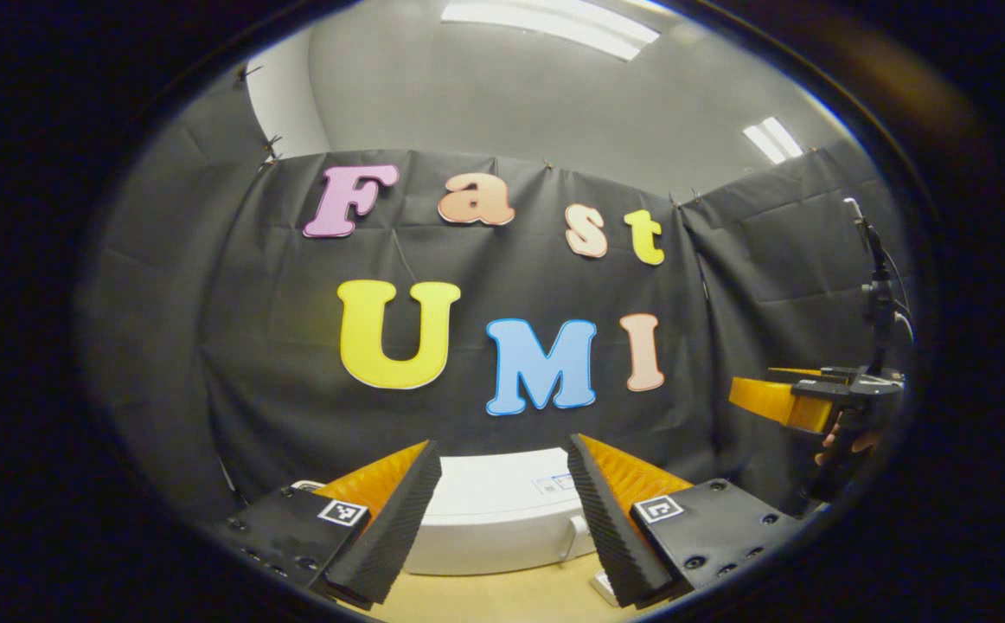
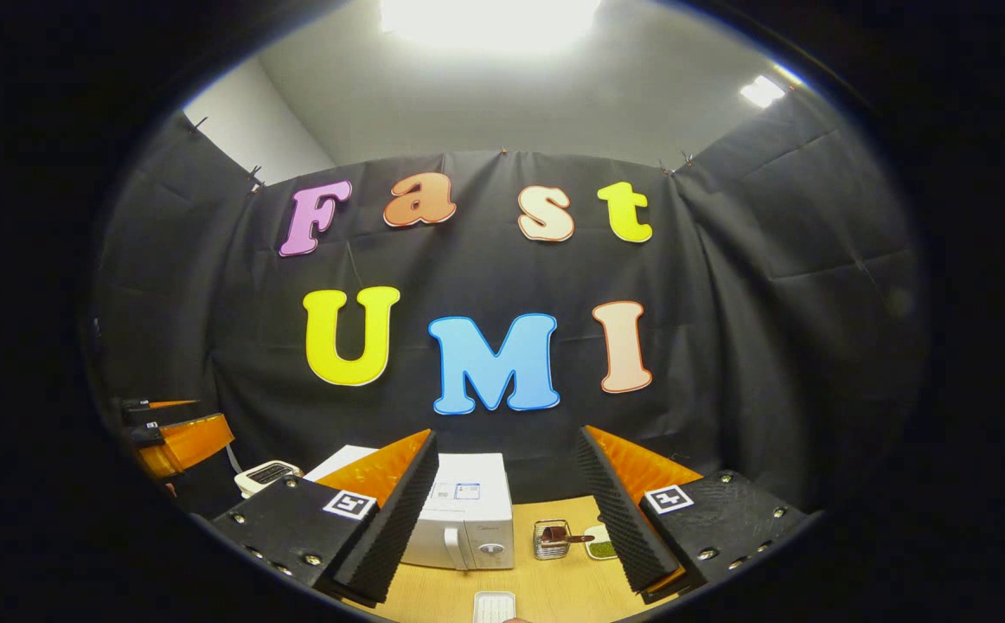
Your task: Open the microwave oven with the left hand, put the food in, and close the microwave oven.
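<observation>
my left tongs (image 1: 502, 519) and right tongs (image 2: 507, 515) hang wide, holding nothing. below sits the white microwave (image 2: 464, 519), door closed, on the wooden table (image 2: 554, 593). it looks heavy and stiff; i'd hook its upright door handle (image 2: 453, 547).

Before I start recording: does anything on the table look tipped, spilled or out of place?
Nothing stands out. The microwave oven stands upright on the wooden table with its door shut, and the small containers beside it sit upright, nothing spilled.

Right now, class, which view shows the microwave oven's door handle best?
The right gripper view: the microwave oven shows its front, with the door handle and knob. The left gripper view shows mainly its top, with the handle at the edge.
</observation>
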